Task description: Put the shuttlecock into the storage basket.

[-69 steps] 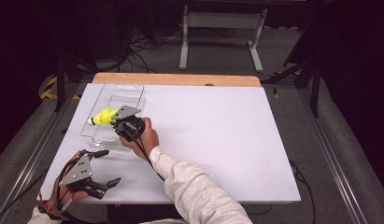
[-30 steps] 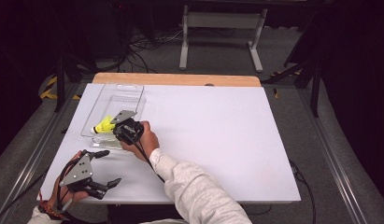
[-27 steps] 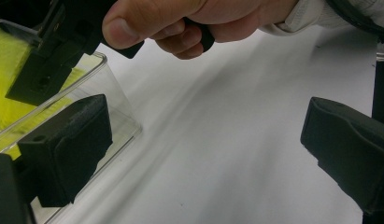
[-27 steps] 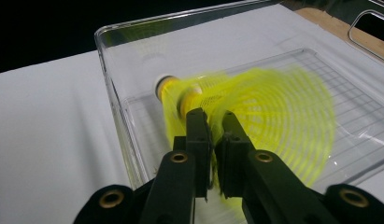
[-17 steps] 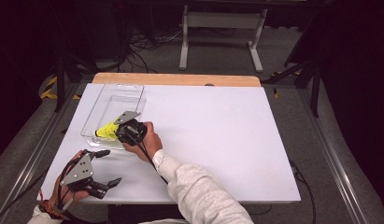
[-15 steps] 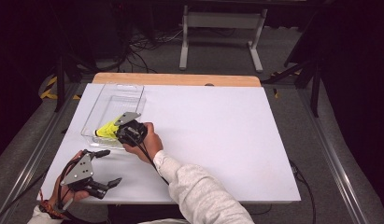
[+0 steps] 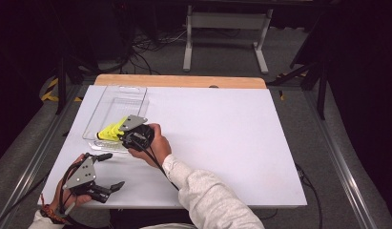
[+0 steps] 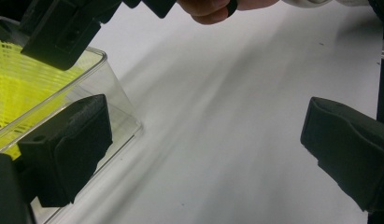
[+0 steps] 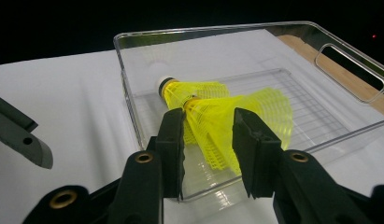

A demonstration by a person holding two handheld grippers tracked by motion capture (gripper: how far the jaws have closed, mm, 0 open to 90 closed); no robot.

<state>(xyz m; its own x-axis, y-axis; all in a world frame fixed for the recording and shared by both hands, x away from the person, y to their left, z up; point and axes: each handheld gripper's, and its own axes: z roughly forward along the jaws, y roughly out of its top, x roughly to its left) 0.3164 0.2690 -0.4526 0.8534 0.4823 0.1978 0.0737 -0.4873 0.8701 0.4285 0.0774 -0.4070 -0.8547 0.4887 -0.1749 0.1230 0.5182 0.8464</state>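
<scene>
A clear plastic tray stands at the table's left. Yellow mesh shuttlecocks lie in its near end. In the right gripper view one skirt overlaps another with a white cork. My right gripper hangs over the tray's near wall. Its jaws have just been opening and now stand either side of the front skirt, and the pads do not press on it. My left gripper rests open near the front left corner. In its own view nothing is between its jaws, and the tray wall is beside it.
The white table top stretches right of the tray. A wooden strip runs along its far edge. Beyond it stand a metal frame and cables on the floor. My right forearm in a pale sleeve crosses the near middle.
The right gripper brought the yellow shuttlecock down into the tray's near end, then opened its jaws and drew slightly back. The left gripper has kept still.
</scene>
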